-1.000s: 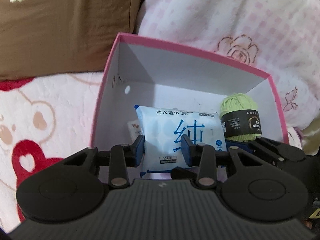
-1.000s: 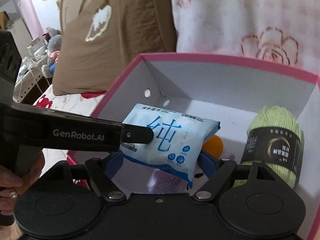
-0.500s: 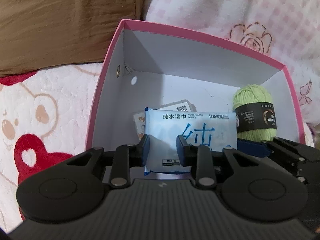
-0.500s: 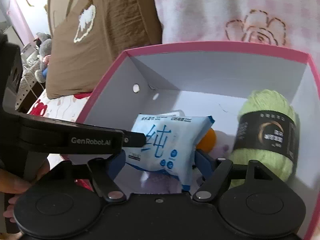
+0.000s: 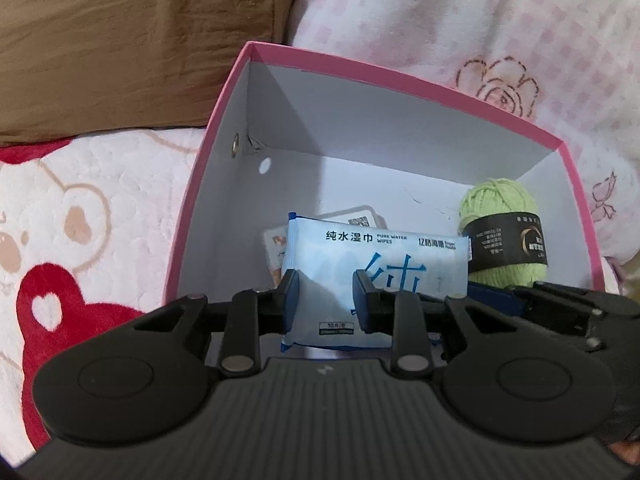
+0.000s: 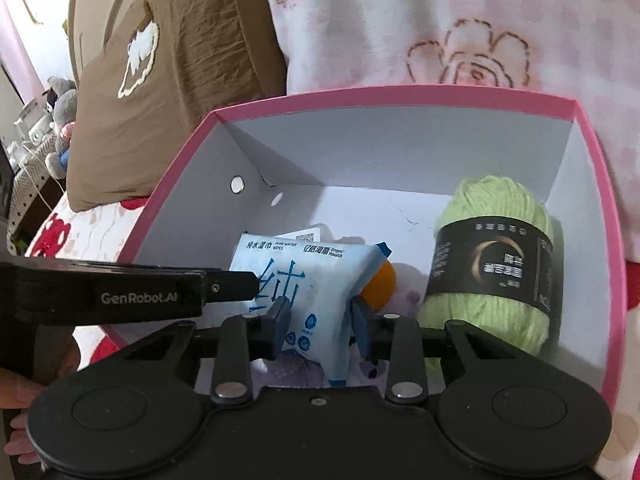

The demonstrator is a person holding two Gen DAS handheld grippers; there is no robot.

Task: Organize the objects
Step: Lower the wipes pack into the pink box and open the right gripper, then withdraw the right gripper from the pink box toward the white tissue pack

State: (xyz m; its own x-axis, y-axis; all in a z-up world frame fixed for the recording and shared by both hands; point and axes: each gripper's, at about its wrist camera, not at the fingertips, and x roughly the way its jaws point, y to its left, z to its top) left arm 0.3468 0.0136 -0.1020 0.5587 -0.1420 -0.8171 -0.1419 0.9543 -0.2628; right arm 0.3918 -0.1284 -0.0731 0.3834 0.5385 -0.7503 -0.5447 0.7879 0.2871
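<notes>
A pale blue wet wipes pack point(image 5: 376, 268) stands on edge inside a pink box point(image 5: 400, 76) with a white inside. My left gripper point(image 5: 325, 300) is narrowed on the pack's lower left part. My right gripper point(image 6: 320, 320) has closed on the pack's point(image 6: 312, 280) lower right part. The left gripper's finger point(image 6: 224, 288) reaches in from the left in the right wrist view. A green yarn ball point(image 6: 496, 260) with a black label lies at the box's right. An orange ball point(image 6: 380, 284) sits behind the pack.
A small white packet point(image 5: 352, 220) lies behind the wipes in the box. A brown pillow point(image 5: 132, 40) lies at the back left and a pink flowered blanket point(image 5: 500, 32) behind the box. A bear-patterned blanket point(image 5: 80, 220) covers the left.
Both grippers have lowered the wipes pack deeper into the box. The right gripper's jaws have narrowed from wide open to pinching the pack.
</notes>
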